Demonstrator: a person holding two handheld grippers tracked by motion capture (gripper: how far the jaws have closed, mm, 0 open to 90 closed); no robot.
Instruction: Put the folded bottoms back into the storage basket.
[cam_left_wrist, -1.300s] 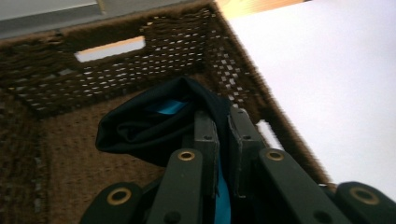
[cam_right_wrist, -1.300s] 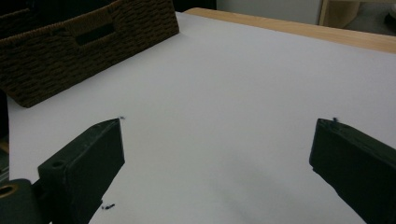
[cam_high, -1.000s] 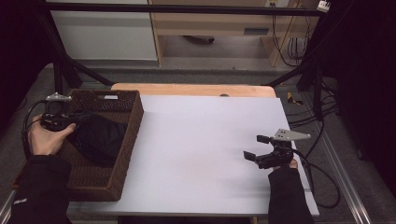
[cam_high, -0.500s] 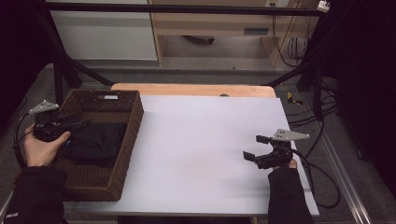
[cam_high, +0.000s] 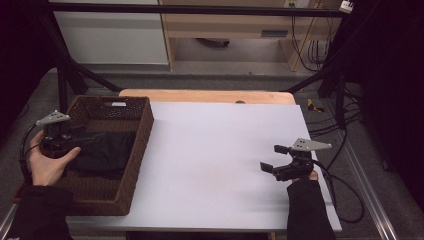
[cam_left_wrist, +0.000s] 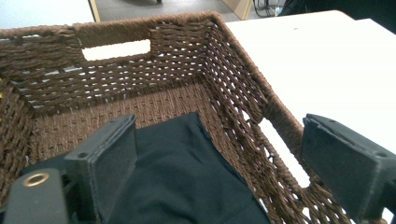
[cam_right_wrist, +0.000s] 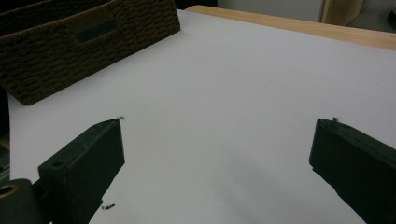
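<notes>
At the near right the right gripper (cam_high: 270, 159) rests on the white table (cam_high: 215, 150), jaws wide and empty. Farther left, the left gripper (cam_high: 92, 138), jaws just opened with nothing between them, hovers over the black cloth (cam_left_wrist: 187, 177) lying inside the wicker basket (cam_high: 142, 125). The drop looks done; next is likely lifting clear of the basket without snagging the cloth.

White table (cam_high: 210, 150), wooden shelf (cam_high: 225, 25), cables (cam_high: 345, 125) behind.

A brown basket (cam_high: 131, 165) sits on the left of the white table (cam_high: 215, 165). A black cloth (cam_high: 107, 152) lies inside it. The left gripper (cam_high: 92, 139) has just been opening above the cloth, holding nothing. The right gripper (cam_high: 270, 157) stands open near the right edge.
</notes>
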